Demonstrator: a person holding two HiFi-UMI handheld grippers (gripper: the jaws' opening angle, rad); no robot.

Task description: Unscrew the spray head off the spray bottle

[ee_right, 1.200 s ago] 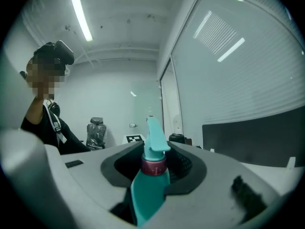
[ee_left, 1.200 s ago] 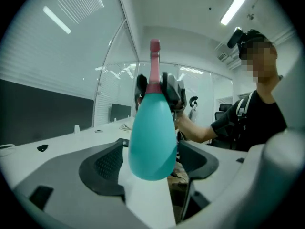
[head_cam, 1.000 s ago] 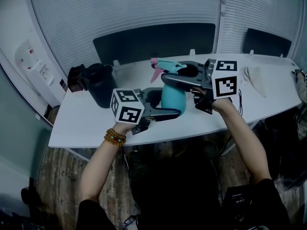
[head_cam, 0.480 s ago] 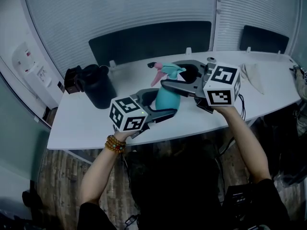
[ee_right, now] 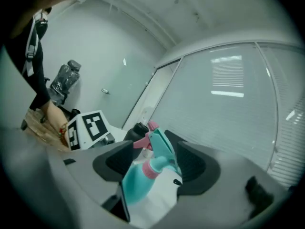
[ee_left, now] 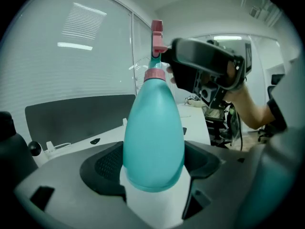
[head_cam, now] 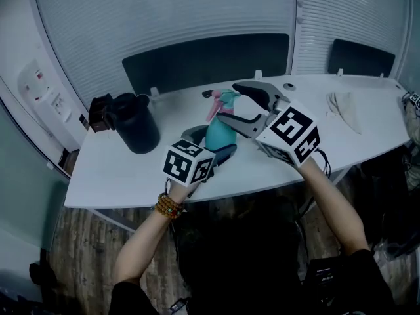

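**Left gripper** [ee_left: 155, 152]: clamped on the lower body of the spray bottle [ee_left: 153, 128], with a dark ribbed pad on either side of it.

**Right gripper** [ee_right: 155, 154]: jaws spread. They straddle the spray head [ee_right: 163, 146] without pinching it, and we see a gap at the near-side pad.

**Spray bottle**: held over the white table [head_cam: 105, 169], near its front edge. We cannot tell whether its base rests on the top. The body is smooth, glossy teal plastic, pear-shaped and tapering to a narrow neck. A pink threaded collar [ee_right: 153, 168] sits at the neck. Above it is an angular teal shroud with a pink trigger [ee_right: 141, 143].

**Hazards, as we judge them:**
- The slick, tapering body may spin or ride up in the left pads once torque is applied.
- The right jaws may close on the shroud or trigger instead of the collar. The head would then flex or spray rather than unthread.
- Any liquid inside may spill when the head comes free.

**Surroundings**: a matte black jug [head_cam: 134, 123] stands well apart to the left, and a crumpled pale cloth [head_cam: 344, 107] lies far right.
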